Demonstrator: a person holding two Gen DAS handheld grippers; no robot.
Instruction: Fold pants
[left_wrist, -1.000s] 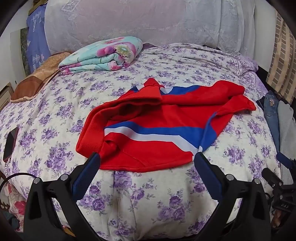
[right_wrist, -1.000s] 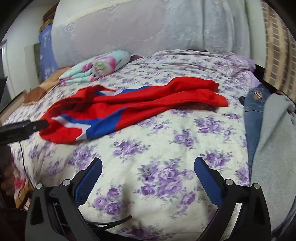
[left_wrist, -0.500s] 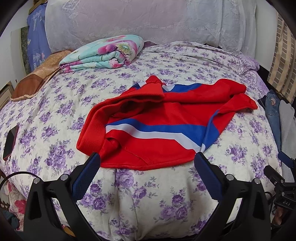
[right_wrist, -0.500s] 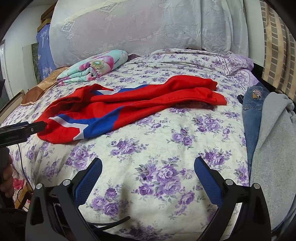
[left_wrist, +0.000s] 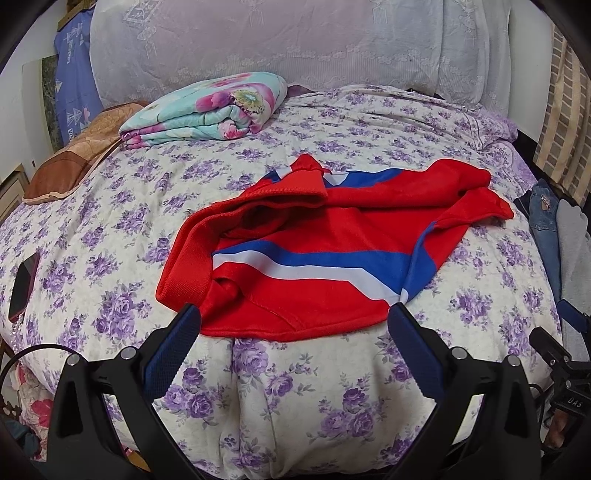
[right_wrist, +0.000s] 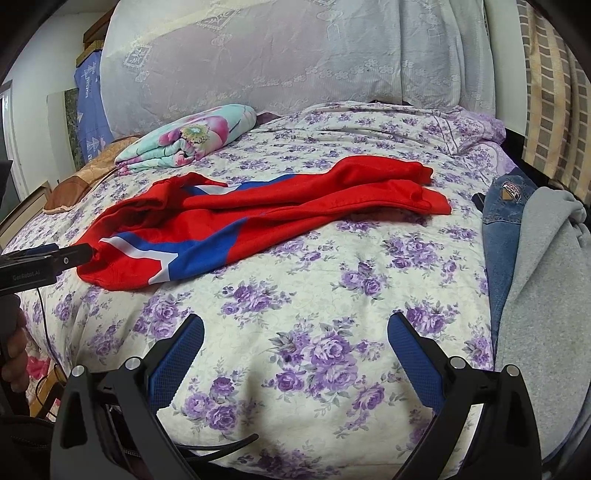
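Observation:
Red pants (left_wrist: 332, 236) with blue and white stripes lie crumpled on the flowered bedspread (left_wrist: 295, 387), waistband toward the left, legs trailing to the right. My left gripper (left_wrist: 293, 325) is open, its blue pads just short of the pants' near hem. From the right wrist camera the same pants (right_wrist: 258, 210) stretch across the bed's middle. My right gripper (right_wrist: 295, 339) is open over bare bedspread (right_wrist: 317, 314), well short of the leg ends. The left gripper's tip (right_wrist: 74, 256) shows at the pants' waist end in that view.
A folded floral blanket (left_wrist: 207, 110) and a brown cushion (left_wrist: 70, 162) lie at the back left. Jeans (right_wrist: 506, 221) and a grey garment (right_wrist: 543, 295) are piled at the right edge. A phone (left_wrist: 24, 284) lies at the left edge. A person's hand (right_wrist: 13, 347) shows low left.
Both grippers have moved forward and slightly up toward the bed; the pants sit lower and nearer in the left wrist view. The pants themselves have not moved.

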